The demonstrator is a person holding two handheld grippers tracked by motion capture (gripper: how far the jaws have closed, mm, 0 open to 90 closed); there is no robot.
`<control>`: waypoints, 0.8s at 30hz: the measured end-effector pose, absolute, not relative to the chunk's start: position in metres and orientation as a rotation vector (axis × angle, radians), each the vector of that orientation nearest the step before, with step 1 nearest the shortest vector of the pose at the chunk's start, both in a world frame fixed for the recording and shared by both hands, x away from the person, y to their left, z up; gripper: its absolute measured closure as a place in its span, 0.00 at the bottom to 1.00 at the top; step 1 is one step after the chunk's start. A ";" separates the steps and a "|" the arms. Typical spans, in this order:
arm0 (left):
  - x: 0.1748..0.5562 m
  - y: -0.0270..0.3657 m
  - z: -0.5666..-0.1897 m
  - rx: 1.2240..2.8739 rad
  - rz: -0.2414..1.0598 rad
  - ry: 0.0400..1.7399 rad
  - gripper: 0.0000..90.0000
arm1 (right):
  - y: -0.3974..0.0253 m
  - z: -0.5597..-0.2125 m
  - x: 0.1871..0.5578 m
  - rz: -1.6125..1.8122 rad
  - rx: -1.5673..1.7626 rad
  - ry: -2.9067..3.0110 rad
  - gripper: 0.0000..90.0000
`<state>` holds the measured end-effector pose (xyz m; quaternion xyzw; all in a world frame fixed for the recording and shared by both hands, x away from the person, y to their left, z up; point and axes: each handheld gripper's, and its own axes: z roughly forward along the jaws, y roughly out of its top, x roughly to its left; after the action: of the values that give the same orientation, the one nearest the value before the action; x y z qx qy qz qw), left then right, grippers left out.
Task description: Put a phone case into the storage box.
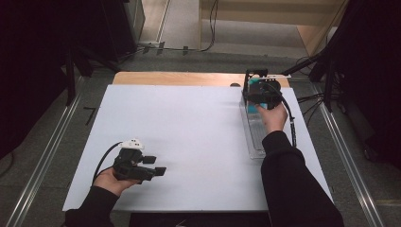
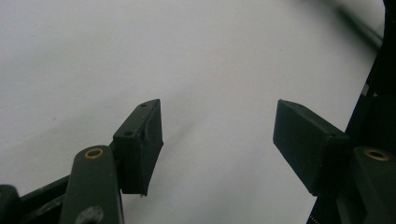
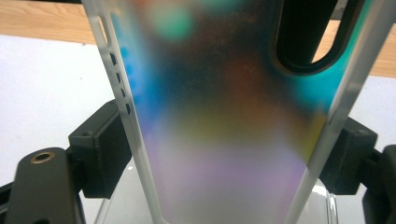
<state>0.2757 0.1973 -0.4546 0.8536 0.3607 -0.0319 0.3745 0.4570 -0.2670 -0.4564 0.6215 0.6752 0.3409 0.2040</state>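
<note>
A phone case [image 3: 224,107] with a frosted clear rim and an iridescent teal, orange and violet back stands between the jaws of my right gripper [image 3: 229,149]. The pads [image 3: 105,147] press on both of its long edges, and a dark oval camera cutout sits near its top. From above, my right gripper [image 1: 257,92] is at the table's far right, with a teal patch of the case [image 1: 252,109] just below it. My left gripper [image 1: 156,165] rests near the front left, its jaws wide apart. Bare white surface lies between the fingers of the left gripper [image 2: 219,126].
A clear plastic tray [image 1: 254,137] lies along the right side of the white table [image 1: 189,137], under the right hand. A wooden strip [image 1: 179,78] runs along the far edge. Dark stands and cables surround the table.
</note>
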 end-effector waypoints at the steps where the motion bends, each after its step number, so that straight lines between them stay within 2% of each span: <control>1: 0.276 0.197 -0.455 2.186 -0.082 0.925 0.37 | -0.267 -0.457 0.457 0.949 1.733 1.883 0.17; 8: 0.276 0.197 -0.455 2.185 -0.081 0.925 0.37 | -0.265 -0.459 0.461 0.912 1.740 1.894 0.16; 10: 0.276 0.197 -0.455 2.186 -0.080 0.924 0.37 | -0.265 -0.459 0.461 0.925 1.739 1.903 0.12; 14: 0.276 0.197 -0.455 2.188 -0.081 0.924 0.37 | -0.266 -0.458 0.462 0.948 1.737 1.916 0.10; 17: 0.276 0.197 -0.454 2.184 -0.078 0.920 0.37 | -0.266 -0.458 0.463 0.961 1.737 1.931 0.00; 24: 0.276 0.197 -0.454 2.187 -0.076 0.921 0.37 | -0.269 -0.454 0.461 0.964 1.731 1.942 0.00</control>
<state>0.2759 0.1968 -0.4542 0.8541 0.3598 -0.0297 0.3745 0.4612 -0.2685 -0.4542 0.6136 0.6881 0.3417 0.1825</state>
